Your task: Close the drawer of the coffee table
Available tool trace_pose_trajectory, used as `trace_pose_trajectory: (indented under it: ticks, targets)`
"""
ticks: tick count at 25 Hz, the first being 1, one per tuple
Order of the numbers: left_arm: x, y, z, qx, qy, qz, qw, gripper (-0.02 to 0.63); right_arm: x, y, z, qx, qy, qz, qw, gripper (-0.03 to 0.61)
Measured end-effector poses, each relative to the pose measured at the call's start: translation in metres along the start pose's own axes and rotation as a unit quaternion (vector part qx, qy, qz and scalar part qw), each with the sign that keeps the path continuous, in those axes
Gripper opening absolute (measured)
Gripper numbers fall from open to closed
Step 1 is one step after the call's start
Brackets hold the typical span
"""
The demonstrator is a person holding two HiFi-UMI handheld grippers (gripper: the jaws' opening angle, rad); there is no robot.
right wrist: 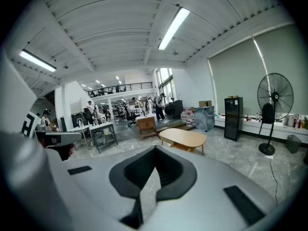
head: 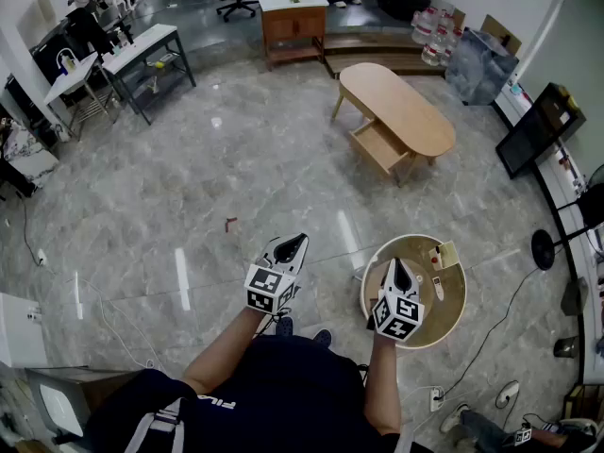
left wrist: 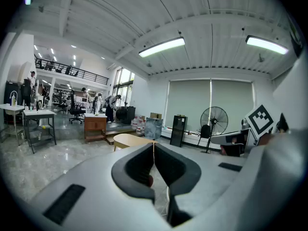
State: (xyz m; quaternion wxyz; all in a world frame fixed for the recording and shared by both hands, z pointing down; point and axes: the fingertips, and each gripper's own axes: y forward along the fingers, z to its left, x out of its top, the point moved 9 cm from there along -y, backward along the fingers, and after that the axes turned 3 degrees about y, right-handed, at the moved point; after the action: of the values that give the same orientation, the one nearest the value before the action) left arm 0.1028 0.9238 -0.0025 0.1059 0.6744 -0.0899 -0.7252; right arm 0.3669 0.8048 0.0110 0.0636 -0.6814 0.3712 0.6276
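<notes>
The oval wooden coffee table [head: 396, 109] stands a few metres ahead on the marble floor. Its drawer [head: 377, 146] is pulled out on the side facing me. Both grippers are far from it, held close to my body. My left gripper [head: 300, 241] points forward over the bare floor with its jaws shut and empty. My right gripper [head: 396, 264], also shut and empty, hangs over a small round table [head: 453, 305]. The coffee table [left wrist: 129, 139] shows just past the left gripper [left wrist: 154, 147] in the left gripper view. In the right gripper view the coffee table [right wrist: 183, 137] lies beyond the right gripper [right wrist: 155, 149].
A wooden cabinet [head: 294, 26] stands behind the coffee table. Metal-frame tables [head: 146, 59] line the left. Water bottles [head: 434, 31] and a screen [head: 538, 130] sit to the right, with a floor fan [head: 545, 248] nearer. A small reddish scrap [head: 231, 223] lies on the floor.
</notes>
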Motion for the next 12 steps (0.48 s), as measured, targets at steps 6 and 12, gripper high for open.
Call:
trace_pose_trajectory:
  ticks: [6,12]
  targets:
    - [0.003,0.015,0.01,0.008,0.008,-0.008,0.9999,0.031,0.008,0.021,0.001,0.014,-0.012,-0.022,1.0,0.028]
    - [0.002,0.019,0.004,0.01,0.007,-0.008,0.9999,0.031,0.012,0.019,-0.006,0.019,-0.007,-0.043,0.999,0.028]
